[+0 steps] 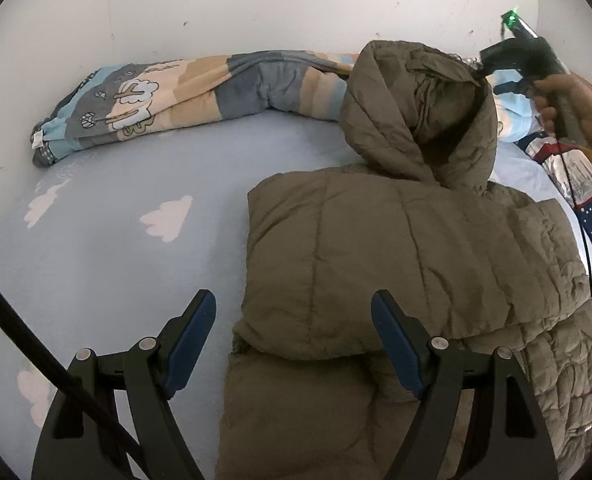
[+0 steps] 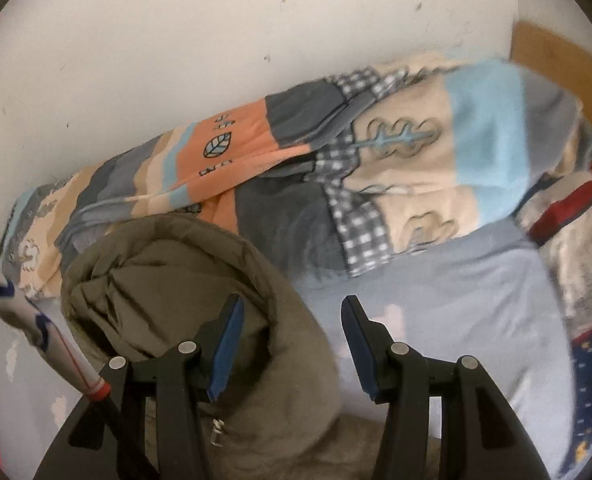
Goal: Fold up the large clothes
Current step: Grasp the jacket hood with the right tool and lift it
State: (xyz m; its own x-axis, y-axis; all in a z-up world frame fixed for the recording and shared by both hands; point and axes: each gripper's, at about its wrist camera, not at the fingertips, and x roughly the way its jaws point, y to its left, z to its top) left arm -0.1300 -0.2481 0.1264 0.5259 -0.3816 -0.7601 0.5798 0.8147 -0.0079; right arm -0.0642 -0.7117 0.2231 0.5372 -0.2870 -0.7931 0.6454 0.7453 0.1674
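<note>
Left gripper [image 1: 293,340] angled down over folded jacket [image 1: 396,272], fingers spread, right gripper [image 2: 291,344] spread above hood [image 2: 167,276], quilt [image 1: 199,92] along wall

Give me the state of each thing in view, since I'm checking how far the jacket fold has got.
Jacket: lying on the bed, body folded over itself, not gripped.
Hood: standing up, not yet folded down.
Patterned blanket: bunched in a long roll along the wall.
Bed sheet: spread flat.
Left gripper: open, fingers astride the jacket's edge.
Right gripper: open, over the hood's rim, holding nothing.
</note>
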